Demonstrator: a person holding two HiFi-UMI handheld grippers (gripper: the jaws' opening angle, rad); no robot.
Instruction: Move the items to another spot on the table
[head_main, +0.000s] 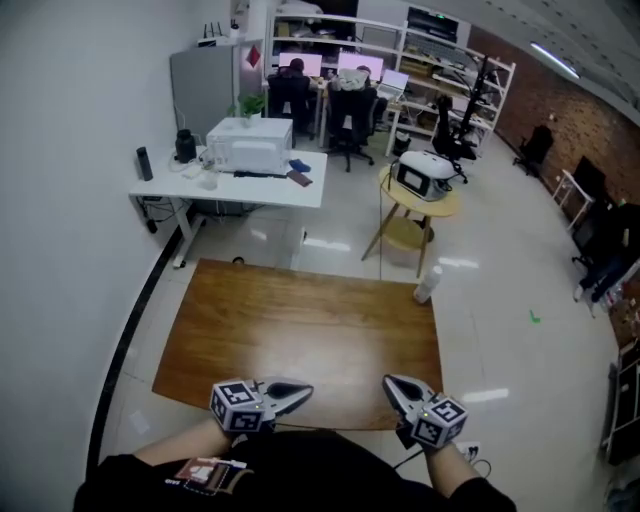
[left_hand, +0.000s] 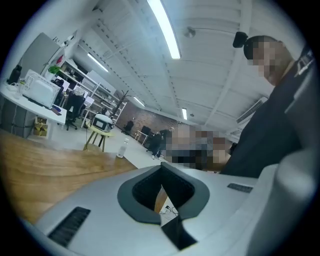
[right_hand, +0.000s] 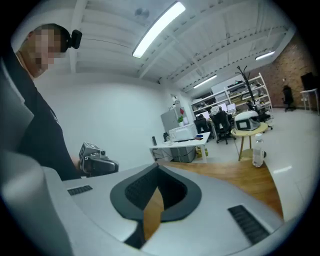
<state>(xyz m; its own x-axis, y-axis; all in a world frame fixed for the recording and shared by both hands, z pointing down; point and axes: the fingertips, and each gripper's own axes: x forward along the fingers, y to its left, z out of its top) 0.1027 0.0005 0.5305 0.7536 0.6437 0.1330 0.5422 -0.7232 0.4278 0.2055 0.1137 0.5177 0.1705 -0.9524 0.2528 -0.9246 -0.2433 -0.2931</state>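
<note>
I'm looking at both tools at the near edge of the wooden table (head_main: 300, 330). The left gripper (head_main: 298, 393) and the right gripper (head_main: 392, 383) have the same pale grey shells tapering to a point. Each is lined with dark grey ribbed pads (right_hand: 134, 191) and cut with a dark slotted vent (right_hand: 247, 225). At the back of each sits a white cube (head_main: 237, 405) printed with black square markers. On my side of the table edge the person wears a black short-sleeved top (head_main: 310, 480), with a small black camera (right_hand: 75, 37) on the head.
</note>
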